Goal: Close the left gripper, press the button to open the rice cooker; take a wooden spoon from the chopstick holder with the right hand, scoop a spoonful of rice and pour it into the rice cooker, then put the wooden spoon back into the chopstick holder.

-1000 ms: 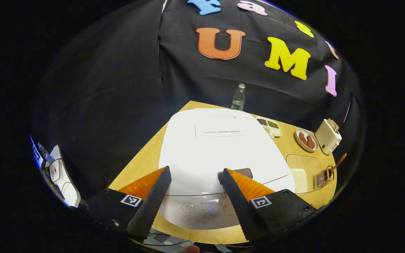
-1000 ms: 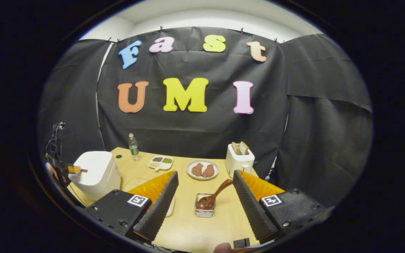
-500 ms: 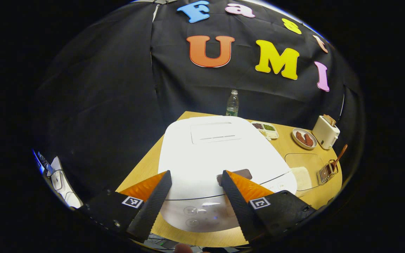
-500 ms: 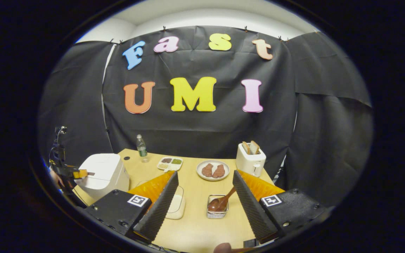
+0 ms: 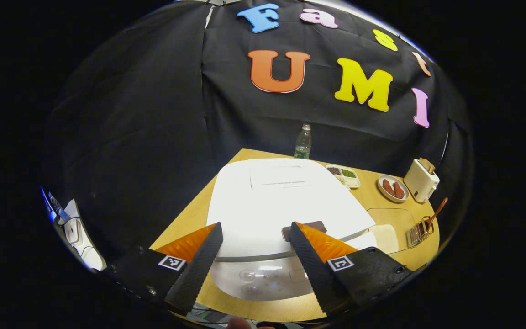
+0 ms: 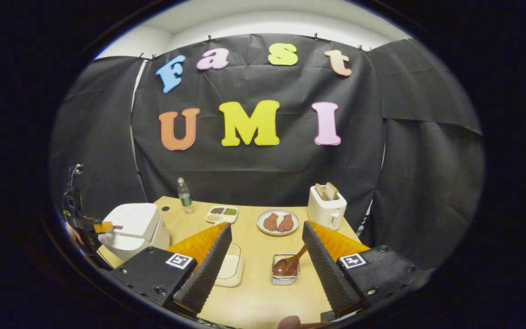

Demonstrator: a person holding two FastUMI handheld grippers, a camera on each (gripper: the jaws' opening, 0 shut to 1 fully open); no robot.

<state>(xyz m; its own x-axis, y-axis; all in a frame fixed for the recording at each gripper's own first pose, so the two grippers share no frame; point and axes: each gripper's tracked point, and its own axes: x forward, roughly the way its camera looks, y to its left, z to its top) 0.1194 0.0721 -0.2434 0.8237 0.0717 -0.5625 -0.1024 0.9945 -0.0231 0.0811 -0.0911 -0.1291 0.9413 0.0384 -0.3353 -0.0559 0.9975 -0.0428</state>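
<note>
The white rice cooker (image 5: 281, 201) stands right under my left gripper (image 5: 255, 227), whose fingers are open above its front edge. The dark button (image 5: 313, 225) shows beside the right fingertip. The lid sits a crack above the body at the front. In the right gripper view the cooker (image 6: 137, 224) is at the far left with the left gripper (image 6: 105, 226) at its rim. My right gripper (image 6: 266, 226) is open and empty above the table, short of the wooden spoon (image 6: 290, 264) that leans in the wire chopstick holder (image 6: 284, 276). A clear box of rice (image 6: 231, 267) lies left of the holder.
On the wooden table (image 6: 254, 301), a water bottle (image 6: 184, 195), a divided tray (image 6: 222, 213), a plate with brown pieces (image 6: 277, 222) and a white toaster with bread (image 6: 327, 208) stand along the back. Black cloth walls close in behind.
The cooker's lid has lifted slightly, with a dark gap now along its front edge. Both grippers have shifted only a little and stay open.
</note>
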